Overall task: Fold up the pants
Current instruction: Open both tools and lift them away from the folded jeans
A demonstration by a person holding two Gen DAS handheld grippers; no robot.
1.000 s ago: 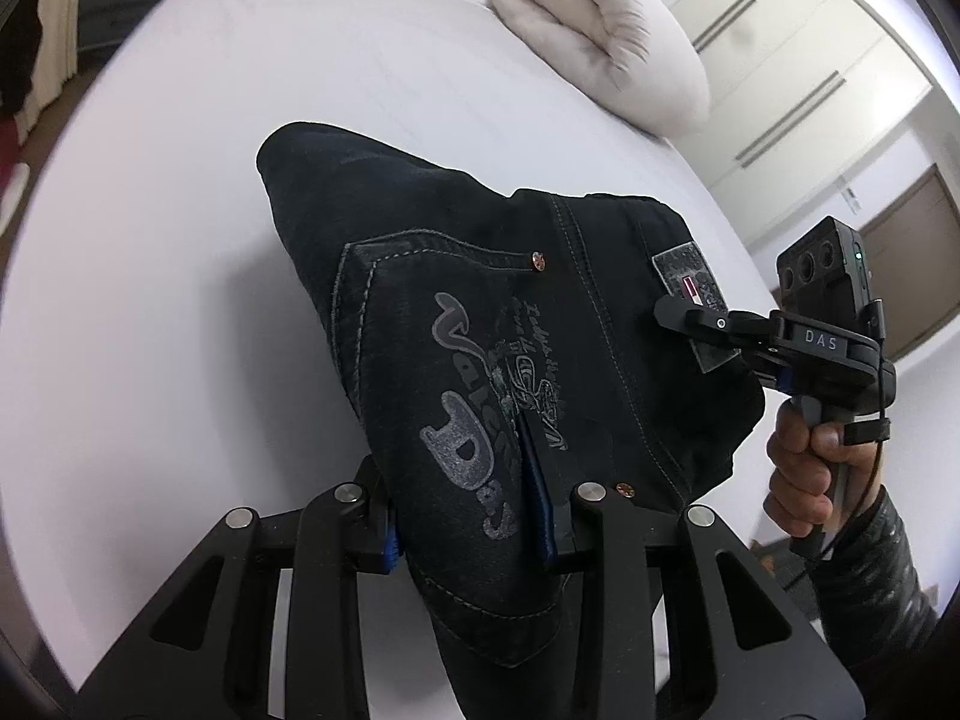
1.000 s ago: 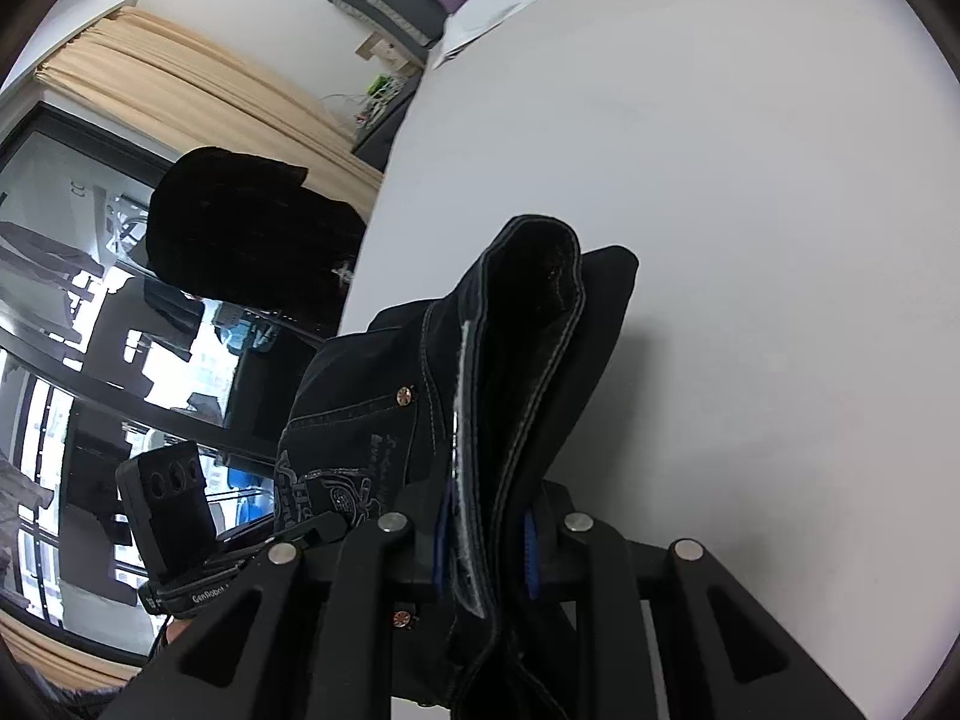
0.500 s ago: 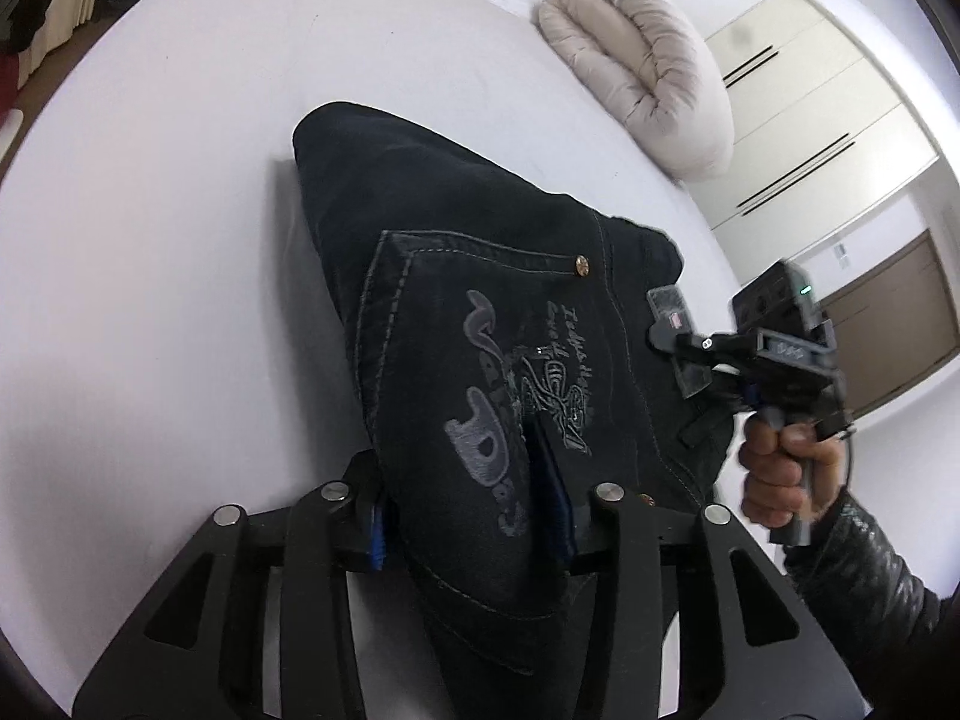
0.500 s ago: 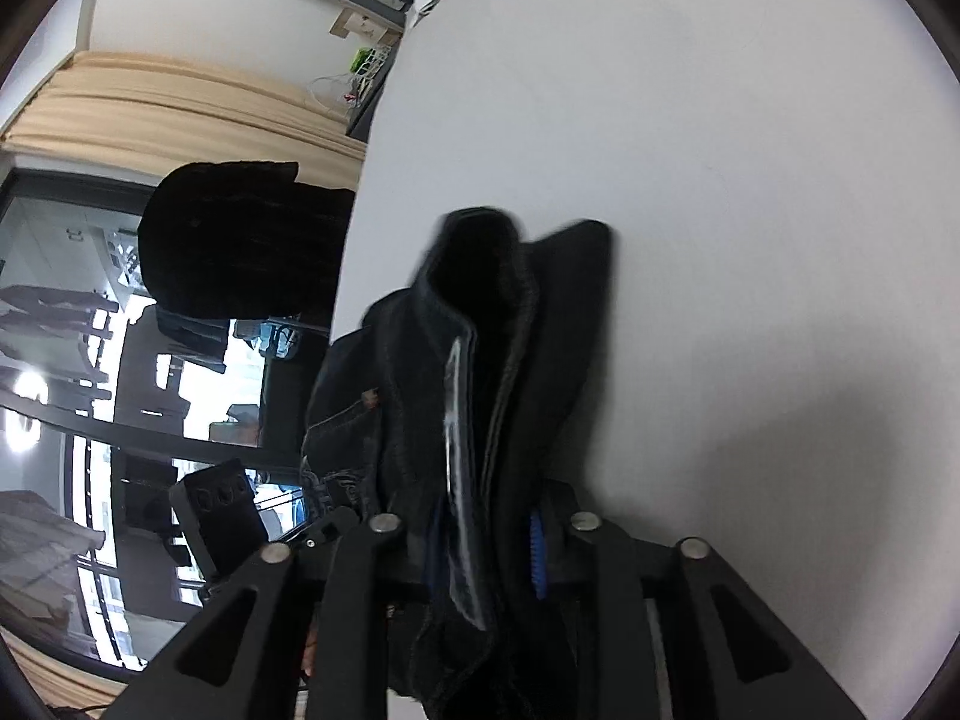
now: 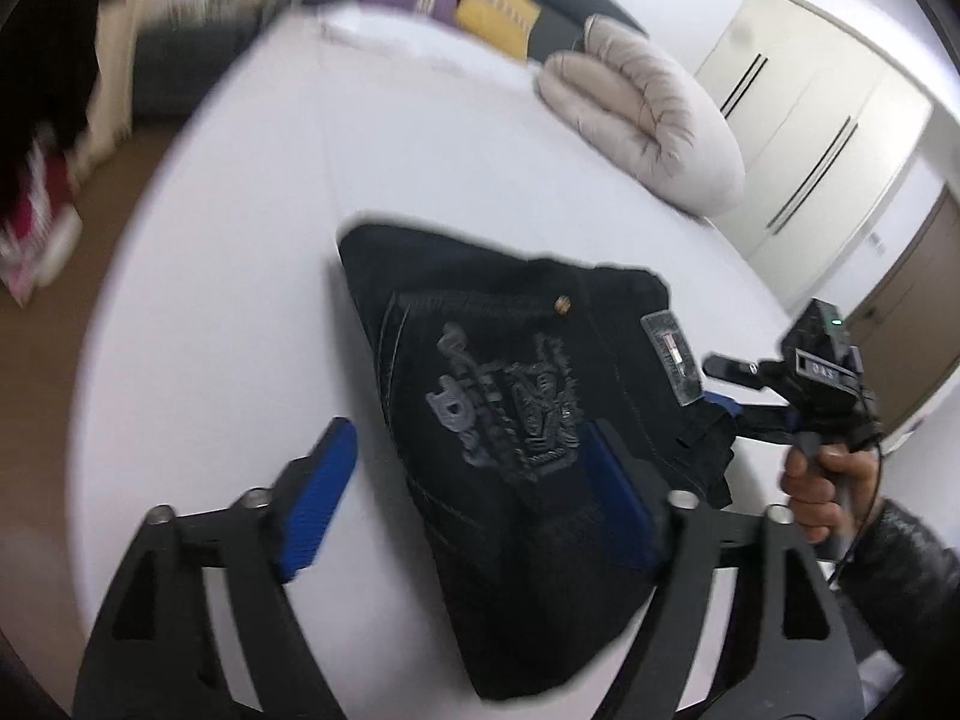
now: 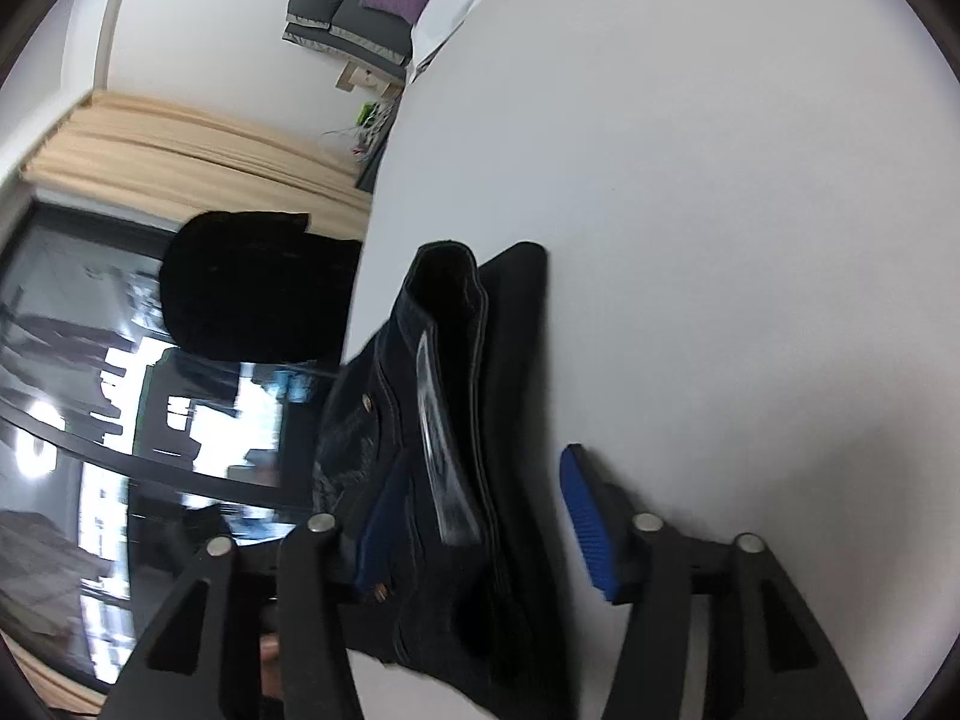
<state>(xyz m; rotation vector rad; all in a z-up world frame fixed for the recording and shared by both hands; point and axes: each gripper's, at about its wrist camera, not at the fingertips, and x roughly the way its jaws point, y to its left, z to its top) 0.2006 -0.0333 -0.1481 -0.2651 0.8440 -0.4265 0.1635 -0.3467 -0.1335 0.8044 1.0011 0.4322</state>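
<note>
white bed (image 5: 240, 330) | folded pants (image 5: 510, 372) at centre | left gripper (image 5: 468, 480) released | right gripper (image 6: 480, 510) released | pillow (image 5: 648, 120) 1 o'clock | wardrobe (image 5: 810, 120), probably, 2 o'clock | curtain (image 6: 180, 138) 10 o'clock

The pants (image 5: 516, 420) are dark, near-black denim, folded into a compact bundle that lies on the white bed (image 5: 240, 300). The upper face shows a back pocket outlined in pale stitching, with grey embroidered lettering and a crest-like motif, a copper rivet at the pocket's corner and a rectangular waistband patch beside it. Seen edge-on from the right wrist view, the bundle is several stacked layers, the waistband end gaping slightly open at the far side.
</note>
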